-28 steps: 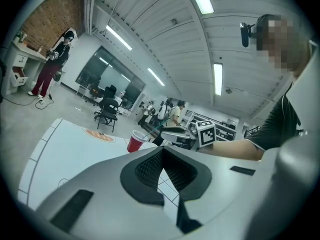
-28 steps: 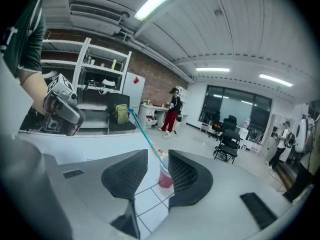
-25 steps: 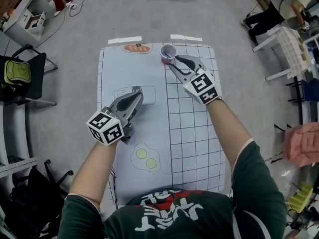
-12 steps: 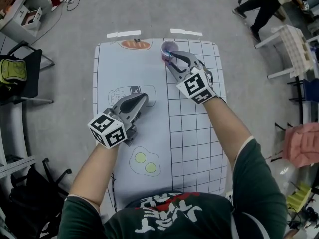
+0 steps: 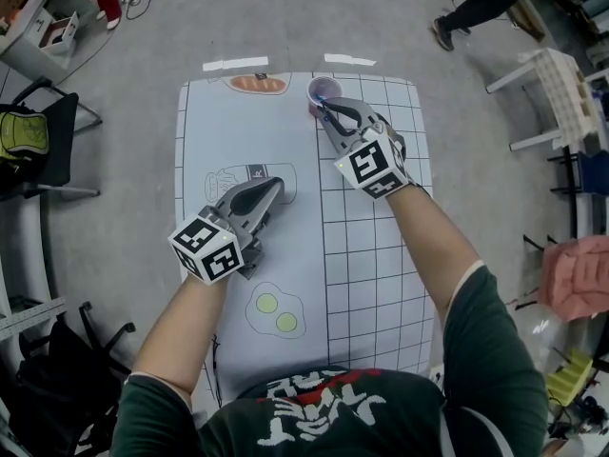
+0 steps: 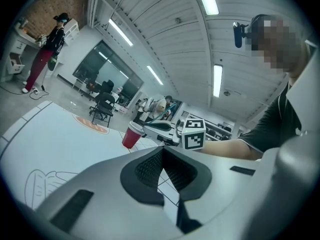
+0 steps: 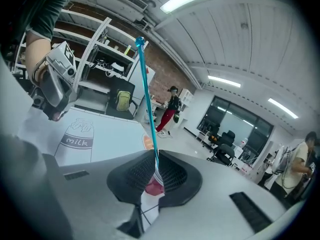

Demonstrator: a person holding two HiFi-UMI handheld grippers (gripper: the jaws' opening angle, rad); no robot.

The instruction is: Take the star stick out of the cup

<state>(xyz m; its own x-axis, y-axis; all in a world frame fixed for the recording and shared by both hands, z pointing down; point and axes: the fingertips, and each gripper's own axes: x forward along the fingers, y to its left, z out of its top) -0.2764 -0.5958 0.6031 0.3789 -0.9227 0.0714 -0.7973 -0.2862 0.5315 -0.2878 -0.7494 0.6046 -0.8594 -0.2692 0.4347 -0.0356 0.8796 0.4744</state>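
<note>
Just now my right gripper [image 7: 153, 164] has been closing its jaws, and they pinch the blue star stick [image 7: 145, 84] rising between them, the red cup [image 7: 154, 186] just past their tips; my left gripper [image 6: 161, 153] has its jaws together, empty

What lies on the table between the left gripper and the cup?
Nothing stands there. In the head view only bare printed mat lies between the left gripper and the cup.
</note>
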